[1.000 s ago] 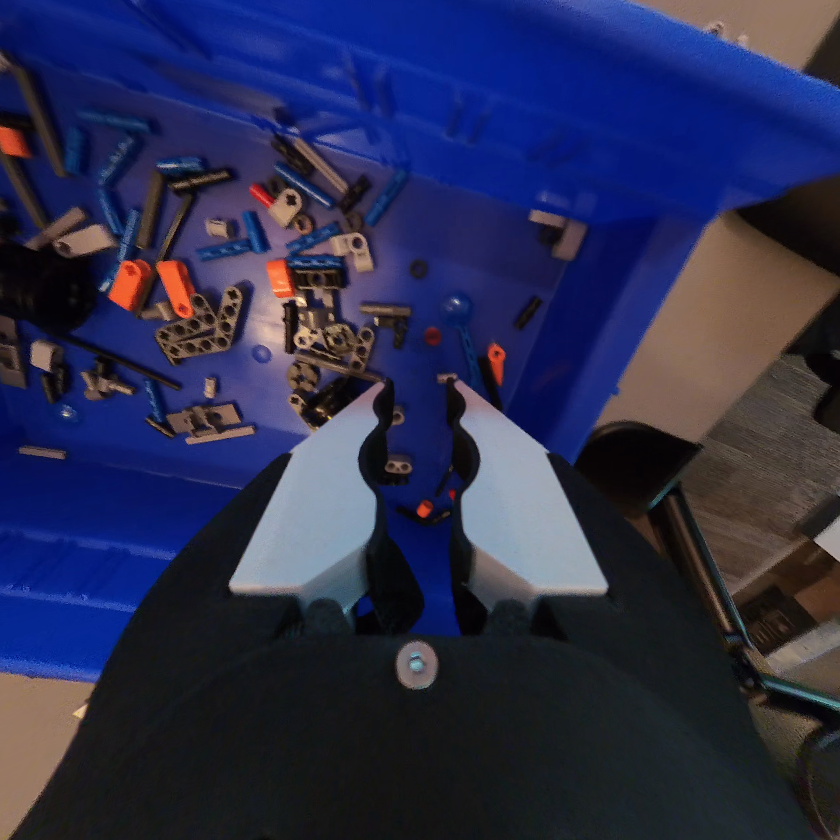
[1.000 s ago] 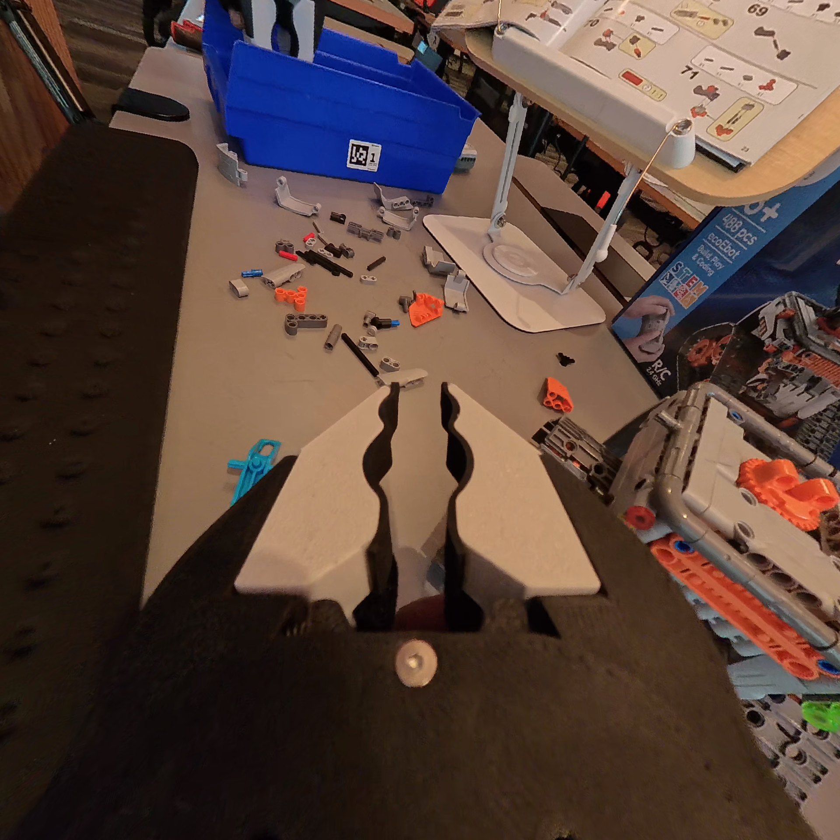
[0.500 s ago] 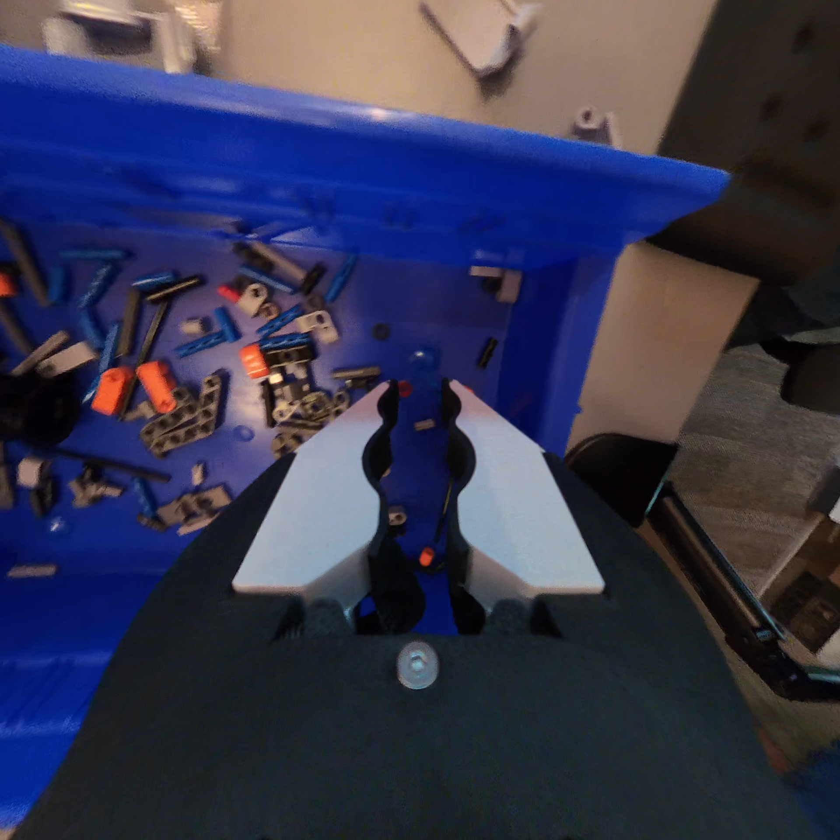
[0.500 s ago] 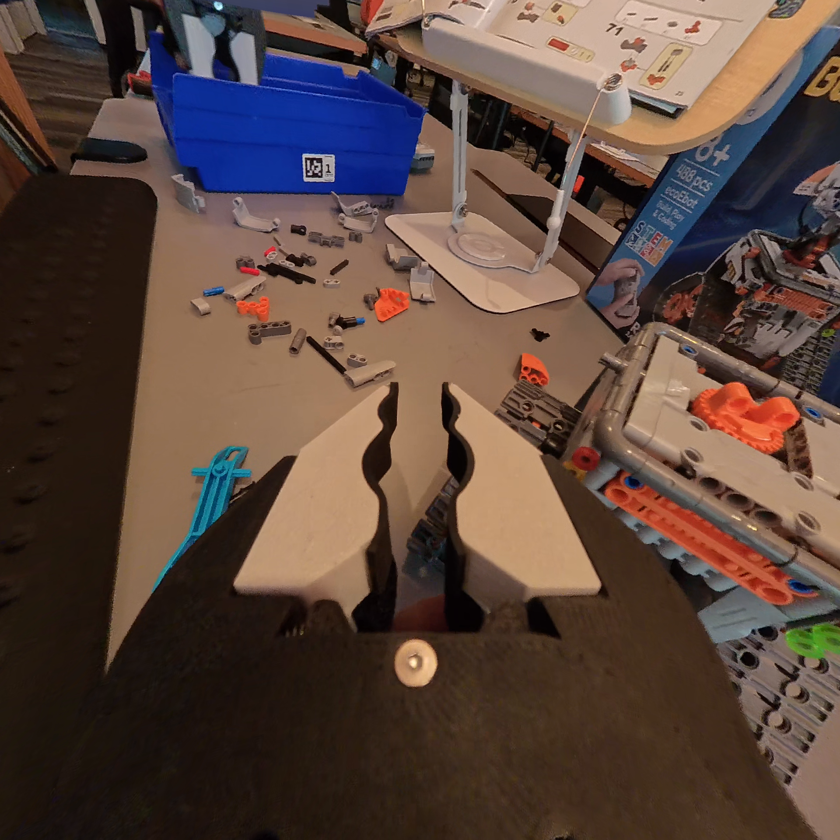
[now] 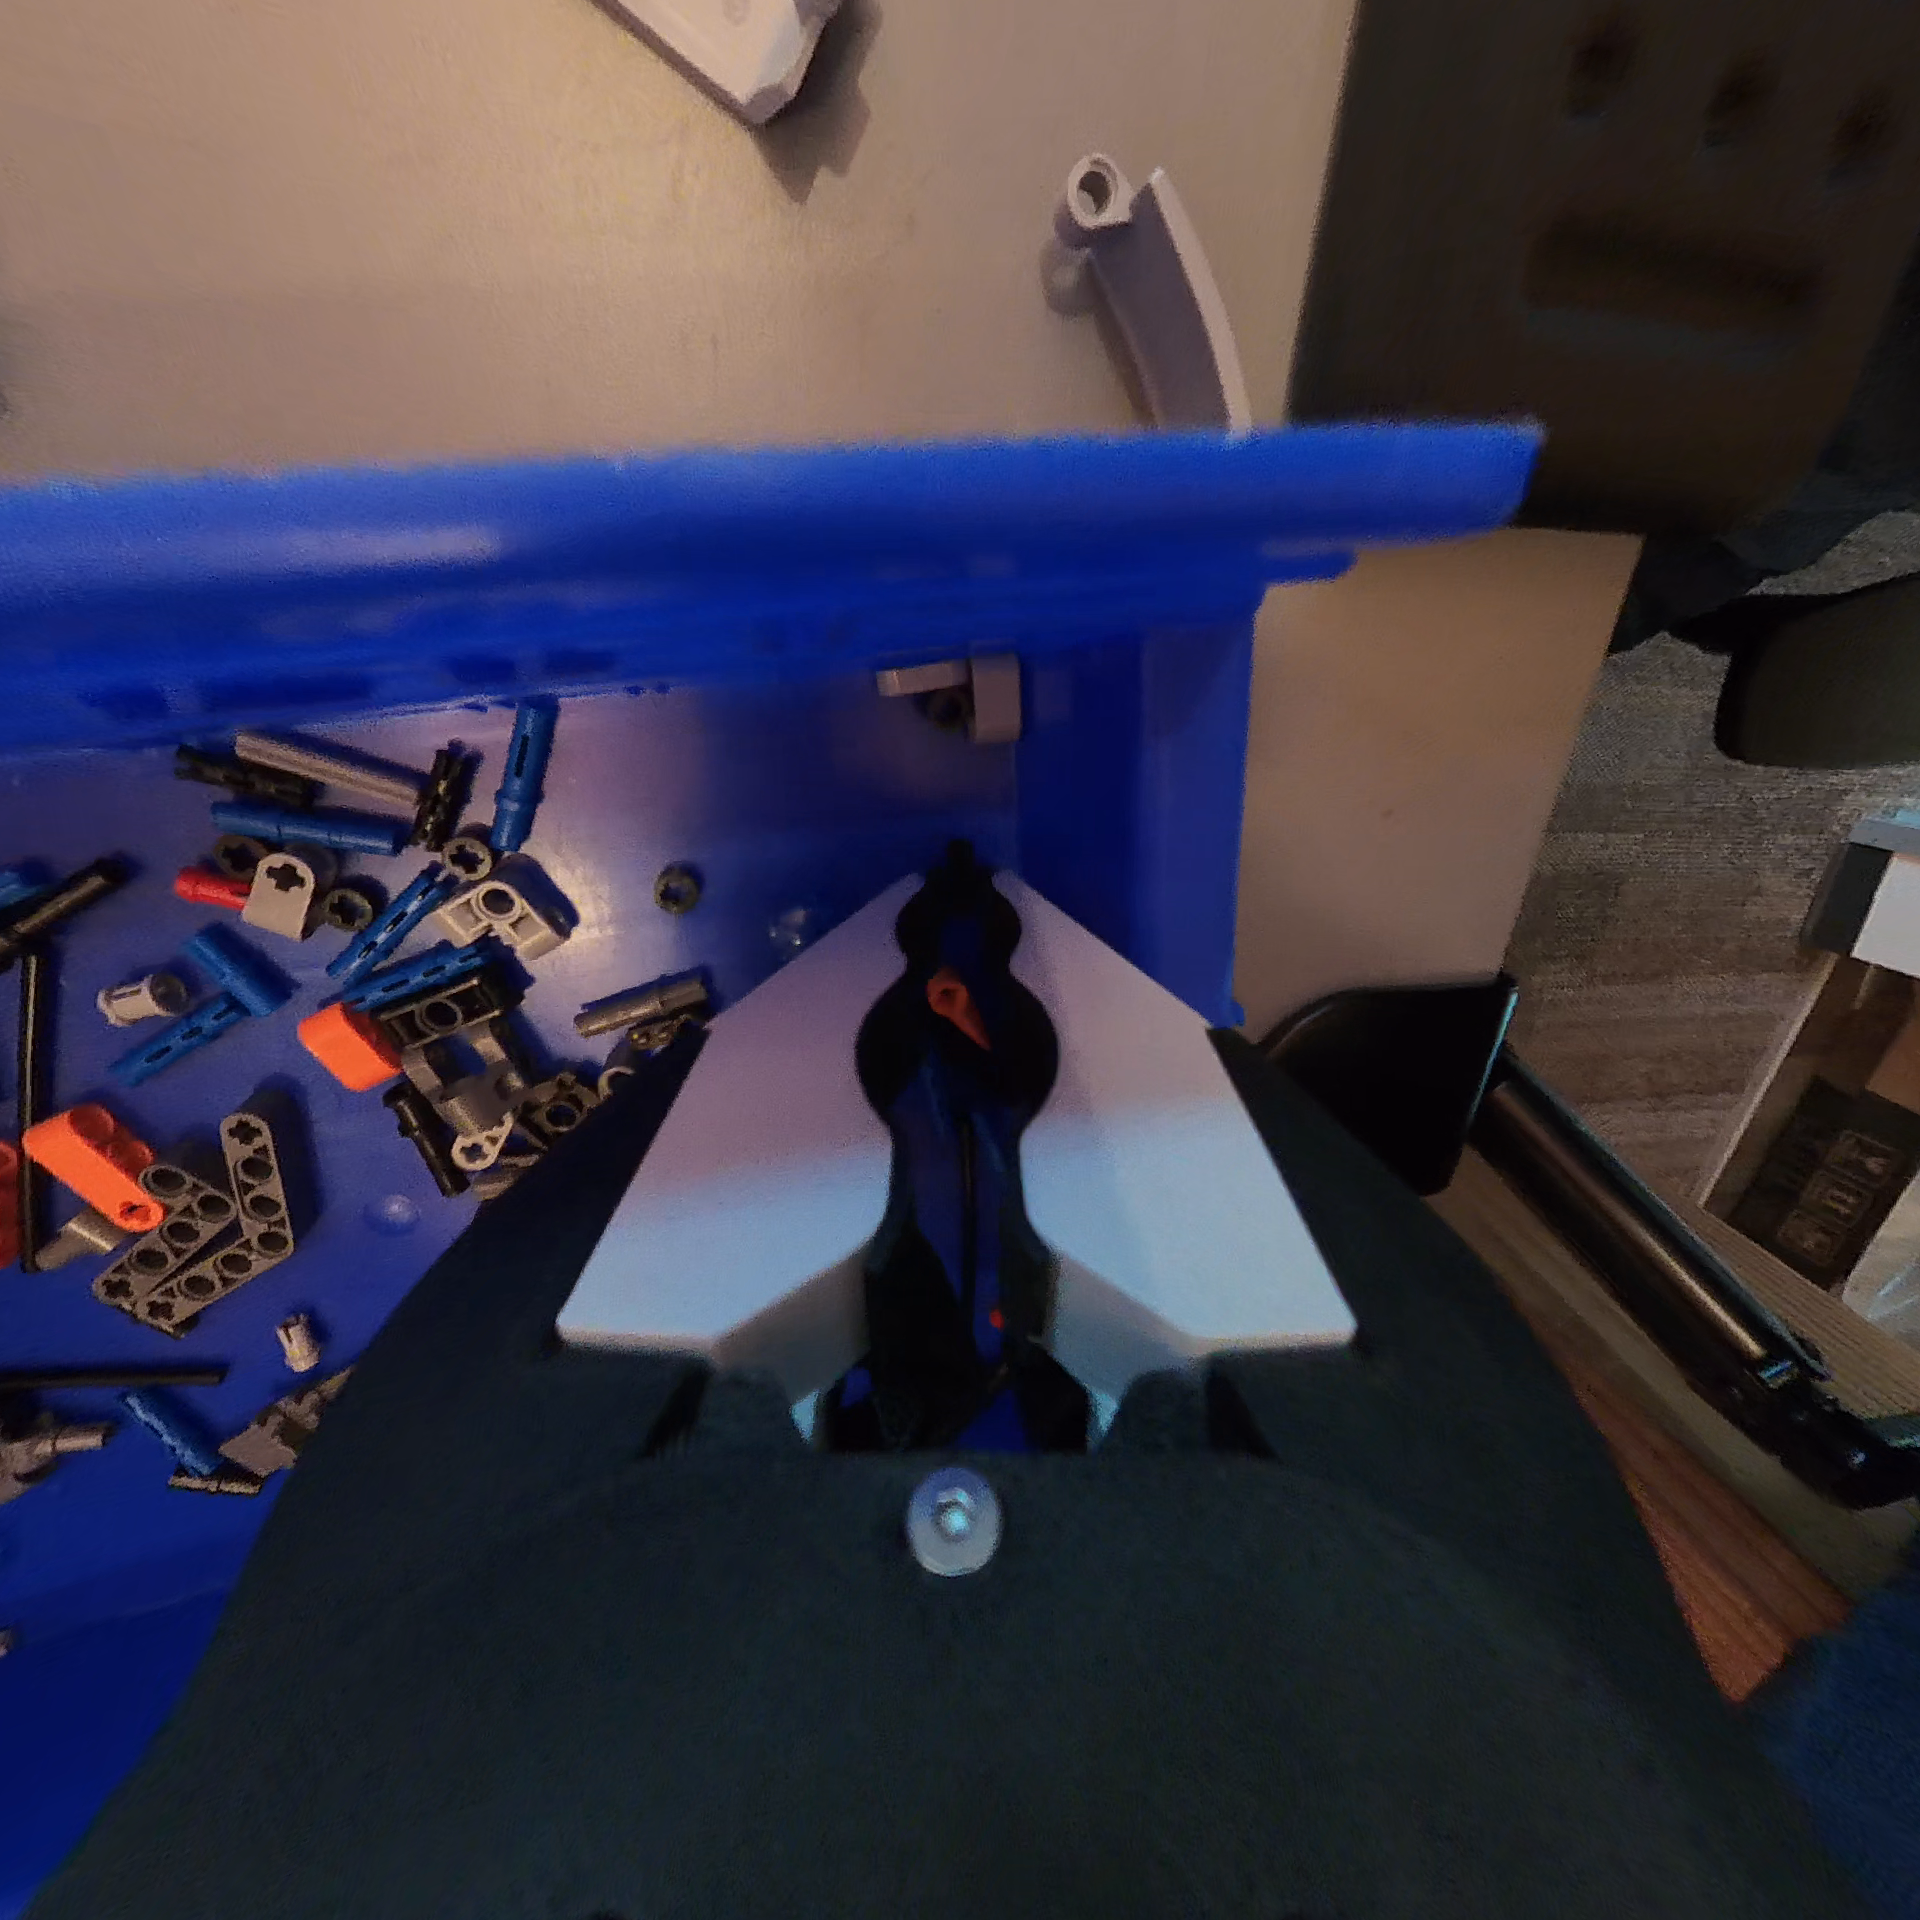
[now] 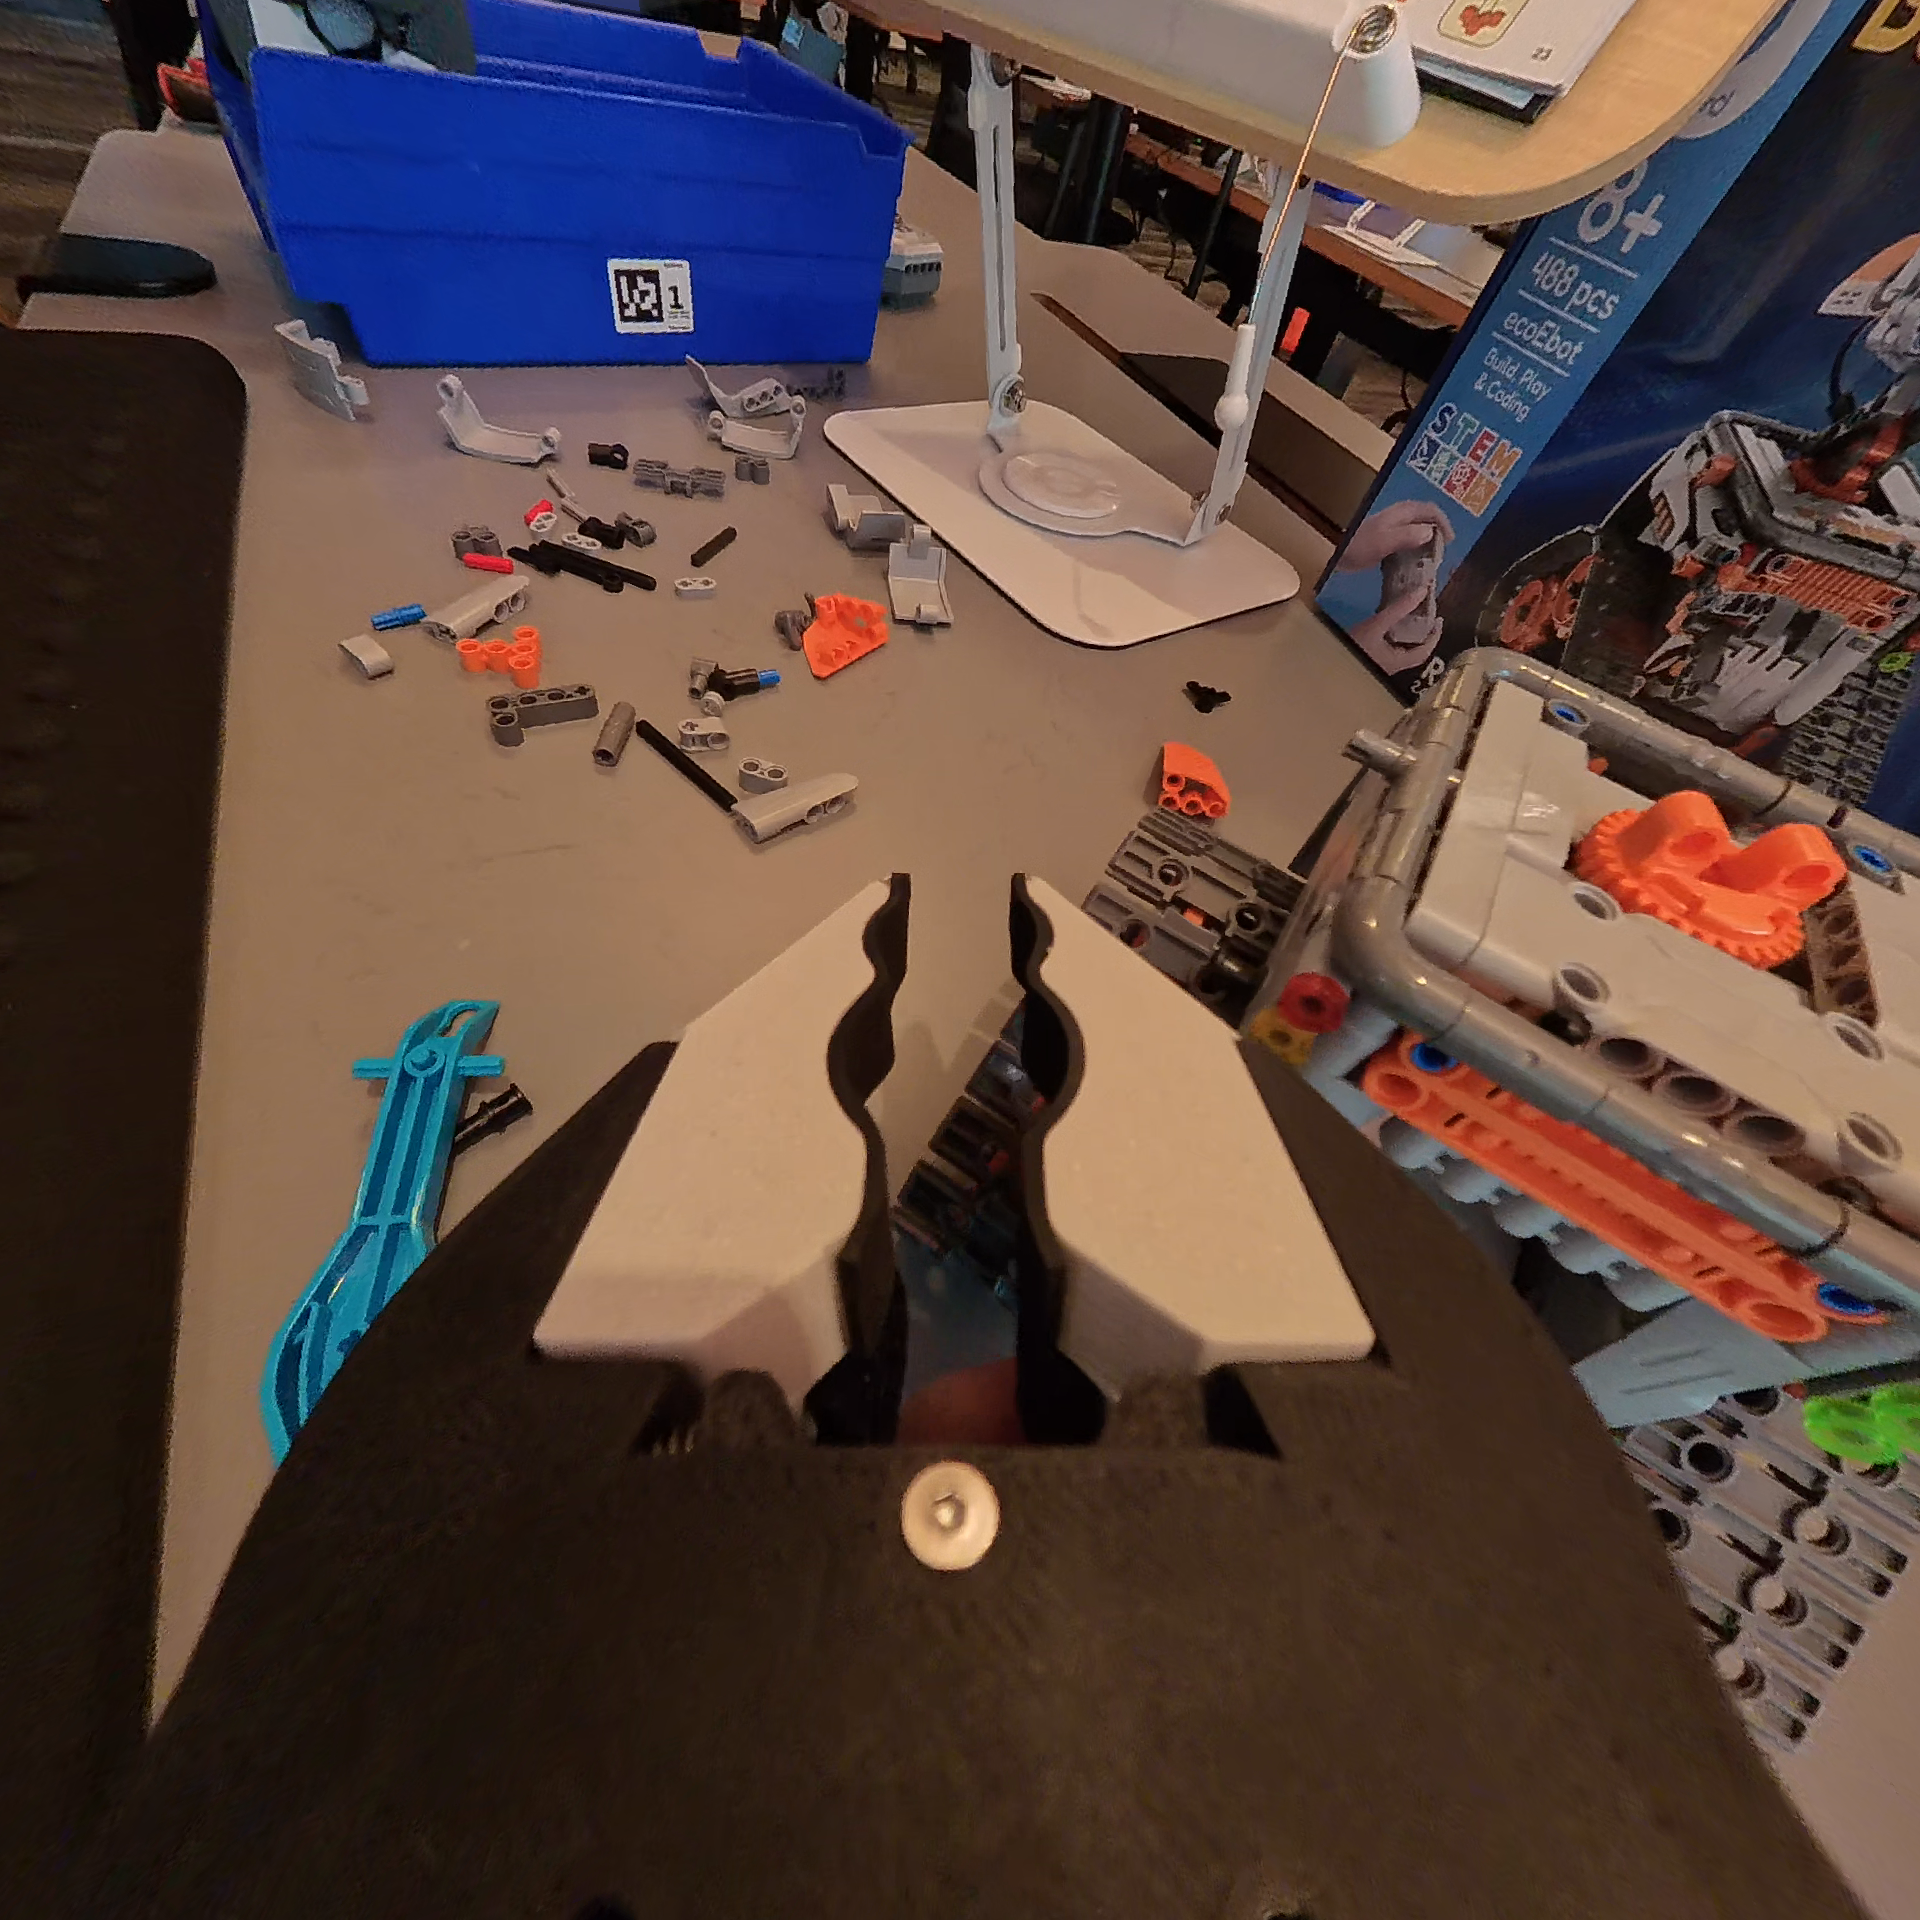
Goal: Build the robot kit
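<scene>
The left gripper reaches down into the blue bin, at the corner by its right-hand wall. Its fingers are drawn together at the tips, where a small black piece pokes out; whether they actually pinch it cannot be told. An orange pin shows through the gap behind the tips. Left of the fingers the bin floor is littered with loose building-set parts: blue pins, grey angled beams, two orange connectors, black axles. A grey bracket lies under the bin's far wall. Past that wall, on the table, a curved grey panel rests just beside the bin.

The right gripper hovers above the table, its fingers a narrow gap apart and holding nothing. Just to its right stands a partly built model with grey tubing, an orange gear and an orange beam. A turquoise blade-shaped piece lies to the left of the gripper. Ahead, scattered parts include one orange panel and a grey panel piece. Further off are the blue bin with a square marker sticker, a white stand and the product box. A black mat covers the table's left side.
</scene>
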Available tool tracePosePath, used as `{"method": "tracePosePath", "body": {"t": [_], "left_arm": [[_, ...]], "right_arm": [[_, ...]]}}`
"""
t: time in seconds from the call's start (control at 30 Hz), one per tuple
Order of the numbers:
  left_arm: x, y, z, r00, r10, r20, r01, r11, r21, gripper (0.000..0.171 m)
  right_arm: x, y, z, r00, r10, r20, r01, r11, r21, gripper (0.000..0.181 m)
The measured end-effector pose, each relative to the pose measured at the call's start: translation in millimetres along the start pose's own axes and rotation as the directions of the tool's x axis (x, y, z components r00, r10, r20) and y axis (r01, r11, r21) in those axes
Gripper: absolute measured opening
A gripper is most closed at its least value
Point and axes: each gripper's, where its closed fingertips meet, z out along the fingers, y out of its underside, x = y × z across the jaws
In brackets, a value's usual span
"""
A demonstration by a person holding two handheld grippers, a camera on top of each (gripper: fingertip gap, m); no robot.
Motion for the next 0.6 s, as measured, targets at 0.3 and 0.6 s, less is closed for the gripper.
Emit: {"method": "tracePosePath", "body": {"t": [0.3,0.6], "left_arm": [[-30.3,-3.3,-31.0,0.98,-0.012,0.197,-0.001,0.998,0.07,0.003],[-42.6,-126.8,-122.3,0.913,0.042,0.406,-0.173,0.941,0.292,0.003]], "right_arm": [[1.0,-0.2,0.6,1.0,-0.002,-0.004,0.002,1.0,-0.001,0.017],[-1.6,-4.9,1.0,1.0,-0.014,0.005,0.014,1.0,0.011,0.017]]}}
